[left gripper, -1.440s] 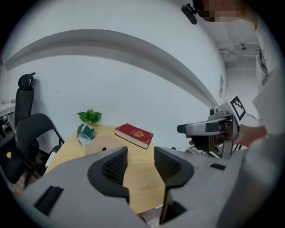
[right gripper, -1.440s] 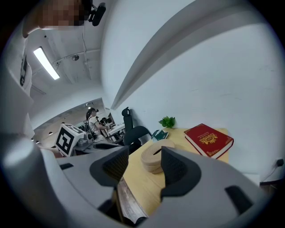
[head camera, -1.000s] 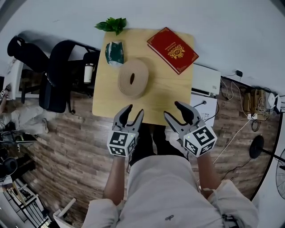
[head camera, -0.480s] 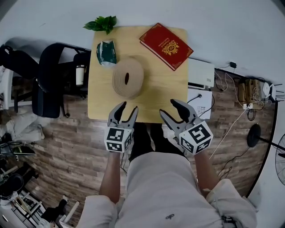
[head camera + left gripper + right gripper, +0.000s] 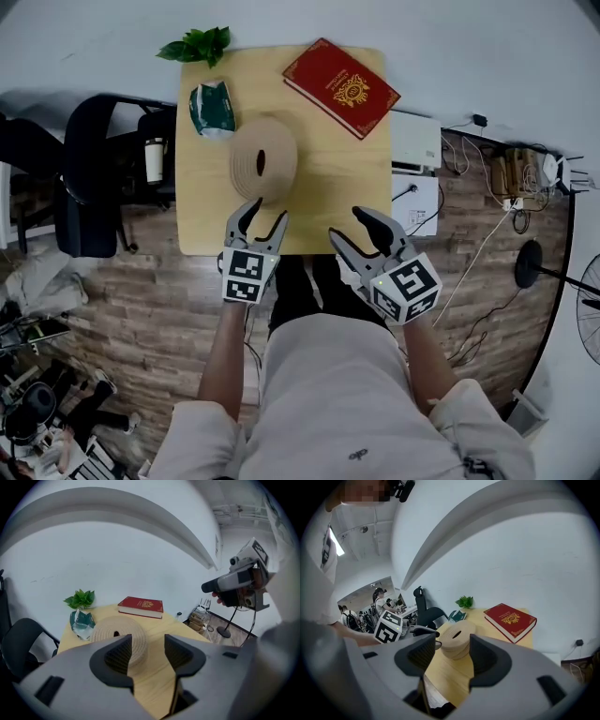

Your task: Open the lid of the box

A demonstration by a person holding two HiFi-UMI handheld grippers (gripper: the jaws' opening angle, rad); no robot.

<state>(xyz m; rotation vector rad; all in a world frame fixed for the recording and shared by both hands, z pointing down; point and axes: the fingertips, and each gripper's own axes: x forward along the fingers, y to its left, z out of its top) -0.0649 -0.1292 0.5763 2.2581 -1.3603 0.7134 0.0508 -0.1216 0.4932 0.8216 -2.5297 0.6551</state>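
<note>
The left gripper [image 5: 262, 216] is hovering at the near edge of the table [image 5: 347, 169]. Its jaws have just been opening wider and are holding nothing. Just beyond it, left of the table's middle, the round woven box [image 5: 264, 159] is sitting untouched. It is probably light, fairly stiff and rough enough not to slip, so gripping the lid's outer rim looks best. Further right, the right gripper [image 5: 349, 225] is hanging with its jaws spread wide, also empty.
</note>
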